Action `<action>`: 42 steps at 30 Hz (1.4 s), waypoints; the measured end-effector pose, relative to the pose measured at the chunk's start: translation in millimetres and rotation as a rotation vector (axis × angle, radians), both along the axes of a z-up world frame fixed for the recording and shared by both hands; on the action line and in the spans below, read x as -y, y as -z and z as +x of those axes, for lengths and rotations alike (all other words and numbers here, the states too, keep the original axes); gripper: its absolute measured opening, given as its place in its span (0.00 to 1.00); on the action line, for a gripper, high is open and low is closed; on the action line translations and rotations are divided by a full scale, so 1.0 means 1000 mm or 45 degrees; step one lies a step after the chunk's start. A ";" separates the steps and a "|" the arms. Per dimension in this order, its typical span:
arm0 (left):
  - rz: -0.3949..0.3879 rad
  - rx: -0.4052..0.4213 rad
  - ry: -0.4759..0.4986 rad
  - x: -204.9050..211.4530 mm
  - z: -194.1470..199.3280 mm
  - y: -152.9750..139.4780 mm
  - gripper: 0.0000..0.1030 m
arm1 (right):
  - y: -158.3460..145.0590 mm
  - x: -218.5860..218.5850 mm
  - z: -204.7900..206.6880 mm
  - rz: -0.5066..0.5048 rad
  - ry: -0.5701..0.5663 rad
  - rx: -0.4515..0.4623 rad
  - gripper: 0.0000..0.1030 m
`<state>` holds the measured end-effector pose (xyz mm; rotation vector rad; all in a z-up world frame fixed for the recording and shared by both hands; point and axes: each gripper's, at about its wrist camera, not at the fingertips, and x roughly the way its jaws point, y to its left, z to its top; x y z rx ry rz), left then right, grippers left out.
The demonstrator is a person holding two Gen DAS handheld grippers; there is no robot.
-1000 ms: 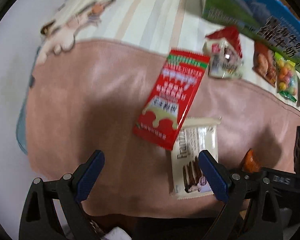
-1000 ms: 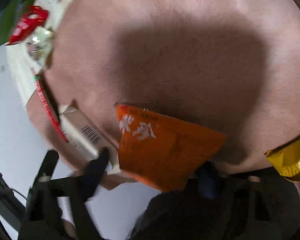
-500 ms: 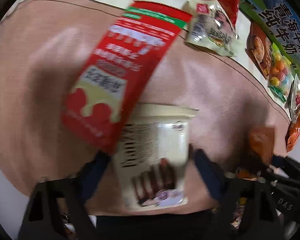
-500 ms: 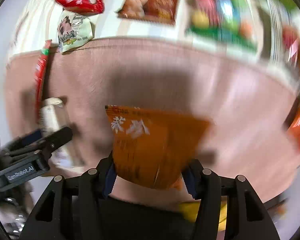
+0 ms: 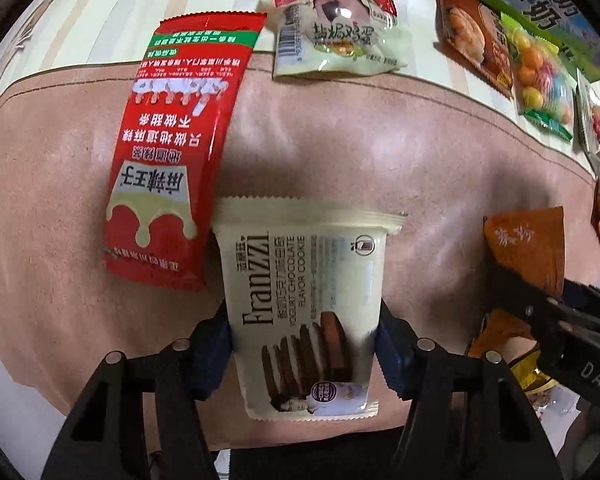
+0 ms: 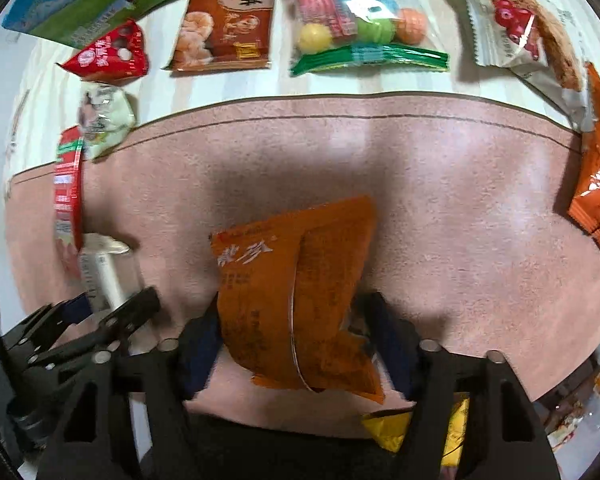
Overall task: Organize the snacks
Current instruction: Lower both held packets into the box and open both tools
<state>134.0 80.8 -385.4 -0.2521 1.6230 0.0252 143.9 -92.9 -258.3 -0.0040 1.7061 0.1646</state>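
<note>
The cookie pack [image 5: 304, 312] is clamped by the left tongs [image 5: 305, 340]. The orange packet [image 6: 296, 304] is clamped by the right tongs [image 6: 296, 336].

milk carton [image 5: 540, 4] cut off at far right edge. yellow packet [image 6: 452, 428] mostly hidden behind right gripper [image 6: 296, 336]. cream cookie pack [image 6: 100, 276] blurred, print unreadable.

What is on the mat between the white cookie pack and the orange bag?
Nothing. In the left wrist view, only bare pink mat lies between the Franzzi cookie pack and the orange bag.
</note>
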 end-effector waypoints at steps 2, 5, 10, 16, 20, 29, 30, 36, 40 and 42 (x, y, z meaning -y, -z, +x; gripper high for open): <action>0.015 0.008 -0.014 0.005 -0.005 0.002 0.55 | 0.006 0.008 -0.012 -0.004 0.000 0.015 0.61; 0.023 0.031 -0.037 0.006 -0.006 -0.006 0.55 | 0.002 0.026 -0.014 0.032 0.041 0.020 0.54; -0.002 0.103 -0.064 0.004 0.000 -0.033 0.55 | -0.020 0.050 0.002 0.133 0.086 0.027 0.53; -0.085 0.283 -0.088 0.006 0.027 -0.104 0.55 | -0.081 0.053 0.028 0.283 0.111 0.121 0.52; -0.105 0.419 -0.042 0.005 0.067 -0.160 0.55 | -0.130 0.057 0.058 0.377 0.122 0.227 0.52; -0.020 0.547 0.036 -0.029 0.204 -0.240 0.55 | -0.191 -0.007 0.179 0.397 0.090 0.448 0.52; -0.007 0.532 0.046 -0.033 0.219 -0.237 0.55 | -0.190 -0.011 0.196 0.387 0.086 0.446 0.52; 0.006 0.337 0.050 -0.045 0.303 -0.190 0.55 | -0.154 -0.032 0.267 0.300 0.064 0.365 0.52; 0.016 0.225 0.062 -0.048 0.337 -0.151 0.55 | -0.123 -0.037 0.283 0.232 0.047 0.289 0.52; 0.030 0.183 0.071 -0.049 0.349 -0.136 0.55 | -0.106 -0.038 0.291 0.229 0.053 0.237 0.52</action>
